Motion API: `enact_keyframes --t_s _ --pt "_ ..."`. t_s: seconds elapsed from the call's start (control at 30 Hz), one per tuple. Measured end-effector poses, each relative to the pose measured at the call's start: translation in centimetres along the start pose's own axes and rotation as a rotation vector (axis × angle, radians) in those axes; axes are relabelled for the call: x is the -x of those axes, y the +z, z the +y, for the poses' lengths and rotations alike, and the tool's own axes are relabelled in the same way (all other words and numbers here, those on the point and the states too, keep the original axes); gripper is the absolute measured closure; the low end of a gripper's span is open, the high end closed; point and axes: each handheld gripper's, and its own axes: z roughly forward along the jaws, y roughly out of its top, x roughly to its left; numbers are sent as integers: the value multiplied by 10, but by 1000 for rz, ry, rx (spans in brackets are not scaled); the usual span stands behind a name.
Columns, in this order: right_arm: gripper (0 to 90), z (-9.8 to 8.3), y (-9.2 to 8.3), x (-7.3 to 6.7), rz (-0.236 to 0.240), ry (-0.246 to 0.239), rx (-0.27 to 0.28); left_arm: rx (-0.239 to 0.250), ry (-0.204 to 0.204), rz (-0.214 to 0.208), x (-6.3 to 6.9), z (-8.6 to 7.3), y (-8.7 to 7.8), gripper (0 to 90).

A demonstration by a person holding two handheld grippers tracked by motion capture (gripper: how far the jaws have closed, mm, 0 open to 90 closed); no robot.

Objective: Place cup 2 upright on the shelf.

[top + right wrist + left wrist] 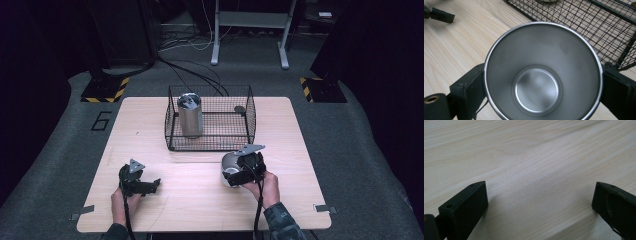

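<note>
Table (pixel 200 200) is carrying the whole setup, with the wire basket (pixel 210 119) sitting at its far middle. 1 tall steel cylinder (pixel 190 115) is standing upright inside the basket's left half, and something small and dark is lying near the back right corner (too small to identify).

Right gripper (pixel 243 169) is clamping a steel cup (pixel 544 72), jaws pressing on opposite sides of the wall just under the rim. The cup is sitting just in front of the basket's near right corner; whether it's touching the table or already lifted, I can't tell.

My read: the step in hand is getting the cup into the basket. To do it well:
- keep the clamp square across the wall, since smooth steel is likely slipping if the grip is skewed
- lift enough to clear the near rim before going forward
- aim for the open right half, well apart from the cylinder
- set it down on the mesh before letting go

Right hand (pixel 266 187) is coming in from the near right edge, forearm angling inward, gripper pointing toward the basket.

Left gripper (pixel 540 202) is idling low over bare wood at near left, jaws wide apart and gripping nothing, pointing right.
</note>
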Motion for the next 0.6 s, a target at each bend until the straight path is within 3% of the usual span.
enact_keyframes --t_s 0.6 --pt "57 12 -22 11 -13 20 22 1 0 0 0 0 0 2"
